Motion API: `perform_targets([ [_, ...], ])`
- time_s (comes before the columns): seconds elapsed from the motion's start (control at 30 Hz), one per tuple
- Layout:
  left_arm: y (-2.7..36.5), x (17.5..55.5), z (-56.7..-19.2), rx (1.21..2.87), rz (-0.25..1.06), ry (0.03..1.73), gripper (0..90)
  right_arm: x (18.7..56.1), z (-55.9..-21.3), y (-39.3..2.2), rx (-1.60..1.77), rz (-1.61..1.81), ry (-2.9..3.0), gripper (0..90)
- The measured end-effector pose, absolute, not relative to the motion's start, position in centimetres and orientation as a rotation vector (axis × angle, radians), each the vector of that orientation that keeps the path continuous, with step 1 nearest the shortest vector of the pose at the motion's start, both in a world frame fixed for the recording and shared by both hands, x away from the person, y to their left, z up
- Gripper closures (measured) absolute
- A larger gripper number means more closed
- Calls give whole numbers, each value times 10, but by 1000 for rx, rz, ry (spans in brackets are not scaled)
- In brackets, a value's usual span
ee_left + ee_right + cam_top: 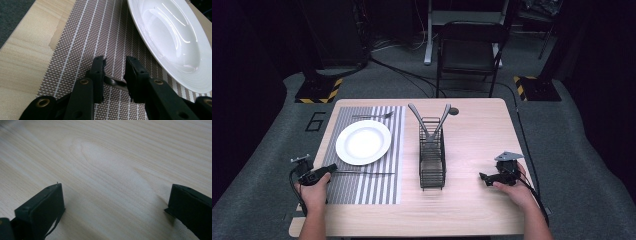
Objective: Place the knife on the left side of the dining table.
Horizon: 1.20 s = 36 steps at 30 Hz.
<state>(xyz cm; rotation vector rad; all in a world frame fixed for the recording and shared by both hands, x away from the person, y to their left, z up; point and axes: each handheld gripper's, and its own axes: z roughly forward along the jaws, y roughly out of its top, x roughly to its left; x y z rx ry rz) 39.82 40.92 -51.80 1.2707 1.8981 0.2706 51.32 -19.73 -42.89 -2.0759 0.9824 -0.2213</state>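
Observation:
A white plate [363,142] rests on a striped placemat [377,192], with a fork [373,116] beyond it and a knife [367,173] on its near side. My left gripper [331,169] is at the knife's handle end. In the left gripper view the plate [175,37] lies ahead on the right, and the gripper [115,60] has its jaws a little apart over the placemat [100,32]. The dark knife handle [115,83] crosses low between them. My right gripper [484,176] rests wide open on bare wood at the table's right, and nothing lies between the jaws [115,186].
A black wire caddy [432,162] stands mid-table with two long utensils [418,118] leaning out of its far end. The wooden table [477,135] is bare to the right of the caddy. A dark folding chair [469,50] stands beyond the far edge.

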Motion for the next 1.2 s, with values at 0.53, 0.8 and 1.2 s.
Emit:
perform_targets([
  [0.53, 411, 396, -517, 1258, 296, 1887, 689, 513, -429, -198, -2074, -217, 981, 0],
  [0.8, 409, 394, -513, 1278, 315, 1872, 659, 513, -429, -197, -2076, -221, 982, 0],
  [1.2, 393, 388, -491, 1359, 365, 1768, 639, 513, -429, -197, -2076, -221, 983, 0],
])
